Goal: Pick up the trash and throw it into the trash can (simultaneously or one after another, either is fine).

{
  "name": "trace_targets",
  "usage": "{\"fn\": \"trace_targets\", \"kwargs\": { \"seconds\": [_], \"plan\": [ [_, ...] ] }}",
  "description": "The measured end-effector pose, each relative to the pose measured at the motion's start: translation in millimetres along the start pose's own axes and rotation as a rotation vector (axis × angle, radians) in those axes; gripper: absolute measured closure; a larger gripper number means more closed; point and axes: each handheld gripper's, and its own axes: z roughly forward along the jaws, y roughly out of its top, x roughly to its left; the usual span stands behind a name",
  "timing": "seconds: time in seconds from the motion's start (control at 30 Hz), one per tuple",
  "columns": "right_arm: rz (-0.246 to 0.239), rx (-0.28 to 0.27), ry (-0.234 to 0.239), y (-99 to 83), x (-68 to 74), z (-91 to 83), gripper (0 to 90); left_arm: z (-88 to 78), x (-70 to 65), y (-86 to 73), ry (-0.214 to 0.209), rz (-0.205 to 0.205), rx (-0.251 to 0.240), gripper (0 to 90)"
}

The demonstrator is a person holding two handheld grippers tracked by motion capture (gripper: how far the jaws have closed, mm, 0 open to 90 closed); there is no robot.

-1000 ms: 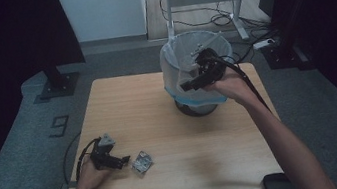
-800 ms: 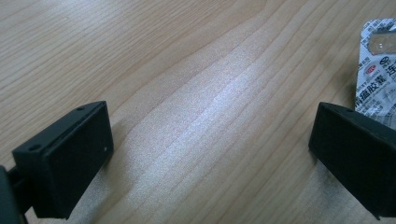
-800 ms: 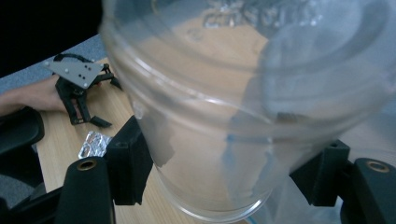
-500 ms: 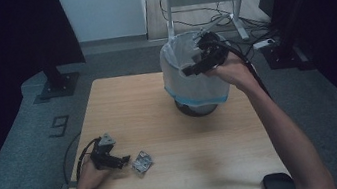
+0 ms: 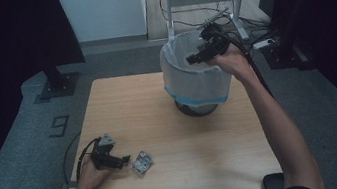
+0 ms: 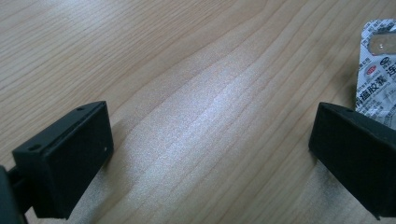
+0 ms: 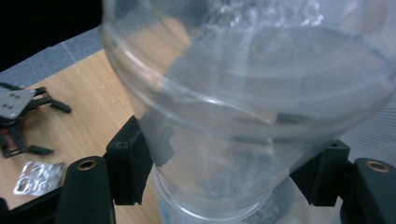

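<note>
Since a second ago the right tool (image 5: 195,58) has risen from the front of the white-lined round waste bin (image 5: 194,78) to its mouth, jaws clamped on a clear plastic cup (image 7: 243,126) above the opening. Nearer, the left tool (image 5: 124,159) rests wide open and empty on the wooden tabletop (image 5: 161,126), the silver foil blister pack (image 5: 141,162) just beside its right jaw.
</note>
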Motion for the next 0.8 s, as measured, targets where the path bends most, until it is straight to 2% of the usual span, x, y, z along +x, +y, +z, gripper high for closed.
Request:
{"fn": "trace_targets", "kwargs": {
  "seconds": [0.3,0.53,0.63,0.7,0.73,0.8],
  "plan": [
    [0.026,0.009,-0.065,-3.4,-20.0,19.2,30.0,0.0,0.0,0.0,0.0,0.0,0.0,0.0],
    [0.053,0.031,-0.073,-10.1,-29.4,33.2,29.4,-0.1,0.0,0.0,-0.001,0.0,0.0,0.0],
    [0.063,0.057,-0.084,-13.7,-33.0,39.9,27.7,-0.1,0.0,0.0,0.0,0.0,0.0,0.0],
    [0.073,0.07,-0.083,-14.9,-34.7,42.8,23.1,-0.1,0.0,0.0,0.0,0.001,0.0,0.0],
    [0.078,0.075,-0.086,-15.3,-35.6,44.6,16.9,0.0,0.0,0.0,0.0,0.0,0.0,0.0],
    [0.074,0.08,-0.097,-15.9,-35.7,46.2,11.4,-0.1,0.0,0.0,0.0,0.0,0.0,0.0]
  ]
}}
